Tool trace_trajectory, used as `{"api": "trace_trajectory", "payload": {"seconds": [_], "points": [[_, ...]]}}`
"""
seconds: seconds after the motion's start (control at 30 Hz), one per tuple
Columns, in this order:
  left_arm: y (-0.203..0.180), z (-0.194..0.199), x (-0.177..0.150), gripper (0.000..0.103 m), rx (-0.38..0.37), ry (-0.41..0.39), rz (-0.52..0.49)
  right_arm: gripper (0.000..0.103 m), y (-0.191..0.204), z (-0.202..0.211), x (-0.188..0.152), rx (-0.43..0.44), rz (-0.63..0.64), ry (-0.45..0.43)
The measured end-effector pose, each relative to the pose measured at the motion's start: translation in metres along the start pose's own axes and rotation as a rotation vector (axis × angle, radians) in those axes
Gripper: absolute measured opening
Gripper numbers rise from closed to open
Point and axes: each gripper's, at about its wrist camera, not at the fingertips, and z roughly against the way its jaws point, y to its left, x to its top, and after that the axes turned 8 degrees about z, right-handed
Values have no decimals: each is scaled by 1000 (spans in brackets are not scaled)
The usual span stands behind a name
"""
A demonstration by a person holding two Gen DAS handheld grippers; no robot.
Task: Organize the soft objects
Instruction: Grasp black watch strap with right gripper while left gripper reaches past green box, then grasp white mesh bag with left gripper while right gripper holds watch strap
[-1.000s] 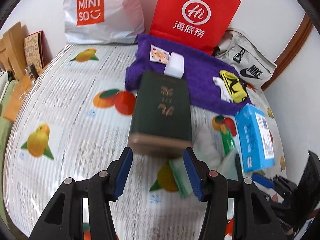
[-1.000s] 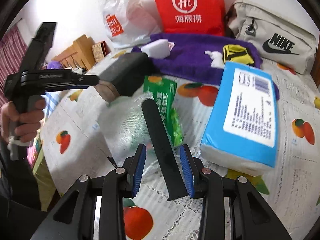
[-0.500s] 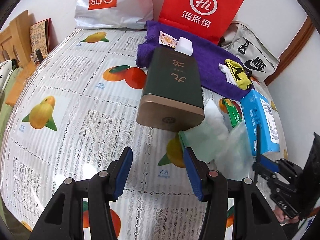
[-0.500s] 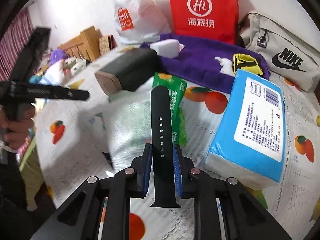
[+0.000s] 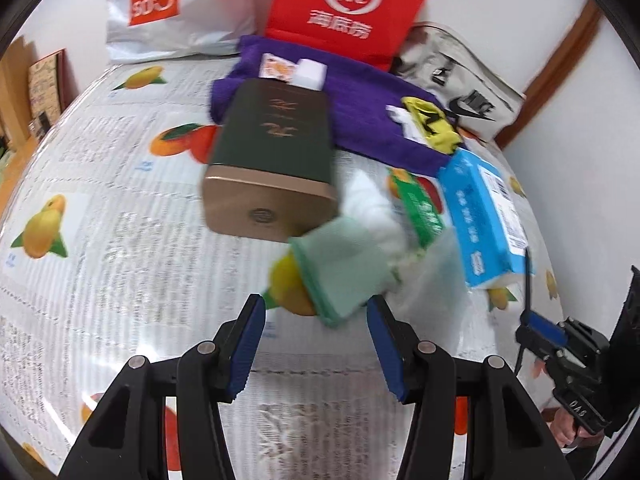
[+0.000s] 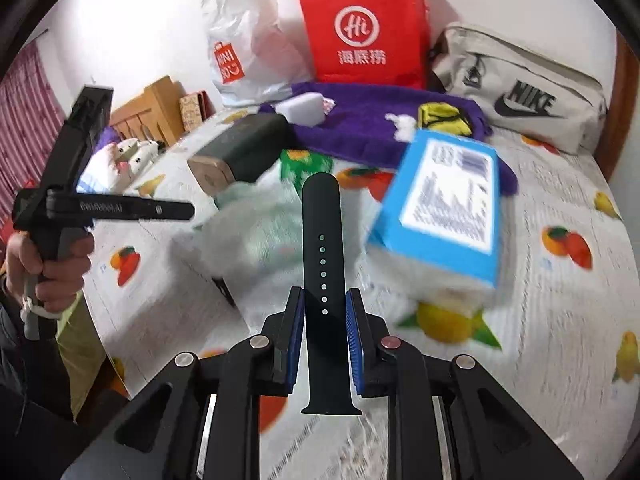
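Currently, my right gripper [image 6: 325, 330] pinches a black watch strap [image 6: 321, 240] between both pads, jaws nearly closed, strap pointing toward 12 o'clock above the fruit-print tablecloth [image 6: 540, 320]. My left gripper [image 5: 316, 344] stands about half open and holds nothing; a pale green cloth [image 5: 340, 268] lies just beyond its tips at 12 o'clock. The blue tissue pack [image 6: 444, 204] sits at 1 o'clock from the strap, the purple towel [image 6: 368, 120] behind it, the dark green box [image 5: 276, 140] at 11 o'clock. In my judgement, I should keep the grip low on the strap, carry it level, and avoid brushing the tissue pack. Destination: I cannot tell.
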Motion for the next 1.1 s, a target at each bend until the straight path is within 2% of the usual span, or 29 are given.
{"api": "trace_trajectory", "payload": {"seconds": [0.17, 0.3, 0.33, 0.43, 0.5, 0.53, 0.67, 0.8, 0.87, 1.0, 1.1], "points": [[-28, -9, -1, 65, -75, -1, -77, 20, -12, 1, -26, -54, -35, 67], [-44, -29, -1, 65, -89, 39, -103, 20, -27, -2, -41, -106, -91, 117], [-46, -34, -2, 63, -97, 51, -105, 20, -30, -3, -43, -112, -101, 121], [-48, -39, -5, 23, -156, 62, -112, 20, -33, -10, -43, -121, -114, 128], [-47, -35, -8, 19, -174, 56, -122, 20, -33, -16, -41, -121, -115, 133], [-45, -29, -10, 13, -168, 38, -134, 20, -33, -19, -41, -121, -114, 139], [-30, -9, -12, 10, -143, -1, -113, 20, -29, -26, -36, -140, -101, 144], [2, 12, -15, 10, -95, -26, -48, 20, -29, -25, -36, -144, -110, 141], [20, 18, -18, 10, -47, -38, -16, 20, -28, -25, -36, -149, -117, 139], [60, 21, -26, 10, 96, -32, 46, 22, -23, -28, -35, -162, -119, 145], [77, 18, -29, 10, 113, -14, 78, 24, -16, -29, -33, -158, -107, 143]]}}
